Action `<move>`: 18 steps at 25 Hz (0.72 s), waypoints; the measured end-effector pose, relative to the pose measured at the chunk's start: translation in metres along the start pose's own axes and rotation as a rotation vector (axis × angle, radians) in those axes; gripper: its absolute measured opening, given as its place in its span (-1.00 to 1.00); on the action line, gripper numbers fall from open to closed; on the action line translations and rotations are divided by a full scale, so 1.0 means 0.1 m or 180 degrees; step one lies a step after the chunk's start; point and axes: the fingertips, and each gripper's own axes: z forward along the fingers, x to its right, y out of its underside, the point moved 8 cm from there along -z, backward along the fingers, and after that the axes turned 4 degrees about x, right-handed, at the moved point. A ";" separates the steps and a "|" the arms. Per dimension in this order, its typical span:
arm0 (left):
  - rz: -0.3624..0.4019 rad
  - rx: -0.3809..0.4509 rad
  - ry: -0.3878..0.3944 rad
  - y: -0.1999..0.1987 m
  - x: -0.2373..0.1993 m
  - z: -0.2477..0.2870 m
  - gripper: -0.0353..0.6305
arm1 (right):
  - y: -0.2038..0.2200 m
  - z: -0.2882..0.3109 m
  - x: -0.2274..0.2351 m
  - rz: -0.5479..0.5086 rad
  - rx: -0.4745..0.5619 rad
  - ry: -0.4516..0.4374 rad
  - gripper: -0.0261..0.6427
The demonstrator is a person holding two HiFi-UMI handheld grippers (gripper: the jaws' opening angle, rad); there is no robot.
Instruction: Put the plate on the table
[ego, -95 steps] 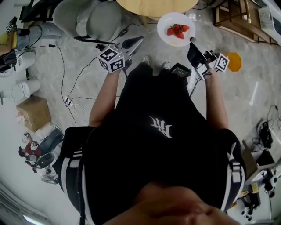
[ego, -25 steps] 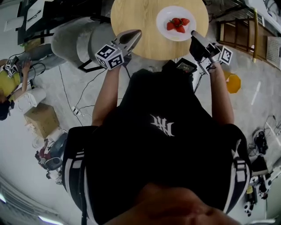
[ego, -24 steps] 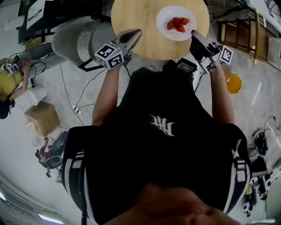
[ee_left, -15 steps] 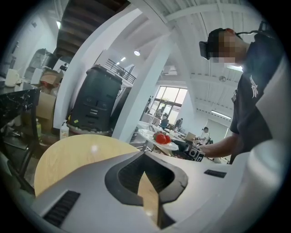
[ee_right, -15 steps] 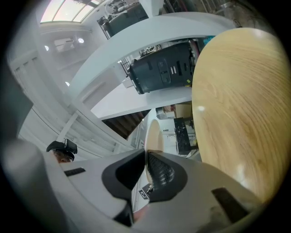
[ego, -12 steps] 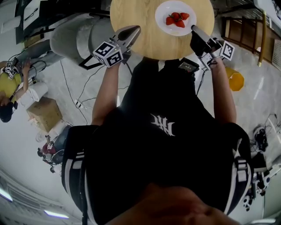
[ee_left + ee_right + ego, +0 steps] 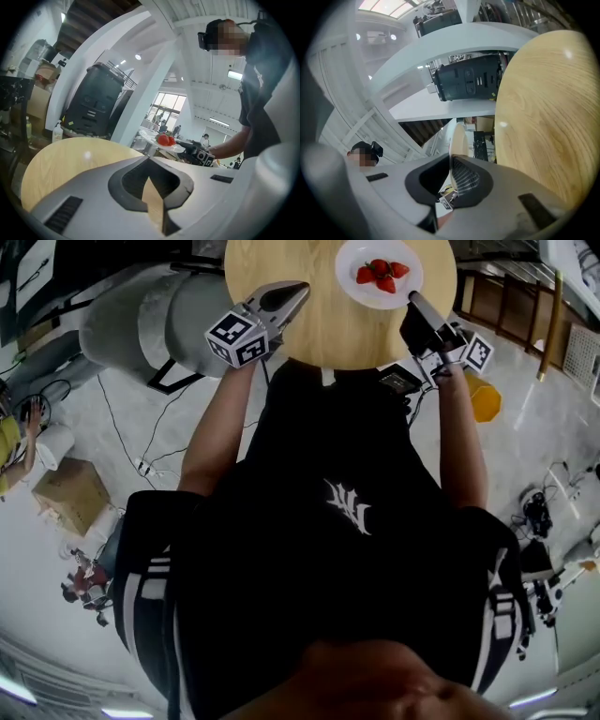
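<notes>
Carried in from over the floor, the plate (image 7: 355,289) now sits above the round wooden surface (image 7: 319,324), where a few seconds back it was short of the edge. Far left, a cardboard box (image 7: 67,493) lies on the floor, well apart from the action.

Next come the left tongs (image 7: 300,287), poised over the near-left part of the wood, with their marker cube (image 7: 236,338) back toward the person. Their own view shows the two tips pressed together with nothing between them, and pale wood showing through the opening behind the tips.

Moving across to the middle, the white plate carries a small heap of red strawberries (image 7: 382,274) near its centre.

At its near-right rim are the right tongs (image 7: 412,299), pinching that rim. In the right gripper view the white edge (image 7: 458,136) runs edge-on straight into the jaws, which are clamped on it. In that same view, background shows between the plate and the wood (image 7: 543,108), so the plate looks to be held clear of the surface rather than resting on it.

Further right, an orange object (image 7: 485,399) sits on the floor beside the person's right arm.
</notes>
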 end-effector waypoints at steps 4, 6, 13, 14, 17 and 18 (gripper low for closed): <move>0.0038 -0.0051 -0.0031 0.13 -0.11 0.06 -0.89 | 0.02 0.01 0.09 -0.0095 -0.0002 -0.0020 -0.86; 0.0052 -0.0055 -0.0049 0.20 -0.15 0.05 -0.89 | 0.04 0.00 0.15 -0.0141 -0.0037 0.0000 -0.86; 0.0042 -0.0032 -0.0179 0.34 -0.27 0.06 -0.89 | 0.04 -0.04 0.41 -0.0261 -0.0137 0.0172 -0.86; 0.0047 -0.0043 -0.0186 0.36 -0.27 0.06 -0.89 | 0.04 -0.04 0.45 -0.0255 -0.0141 0.0186 -0.86; 0.0030 -0.0087 -0.0185 0.41 -0.27 0.06 -0.89 | 0.10 -0.04 0.56 -0.0207 -0.0154 0.0199 -0.86; 0.0022 -0.0103 -0.0185 0.43 -0.27 0.07 -0.89 | 0.11 -0.06 0.59 -0.0196 -0.0164 0.0213 -0.86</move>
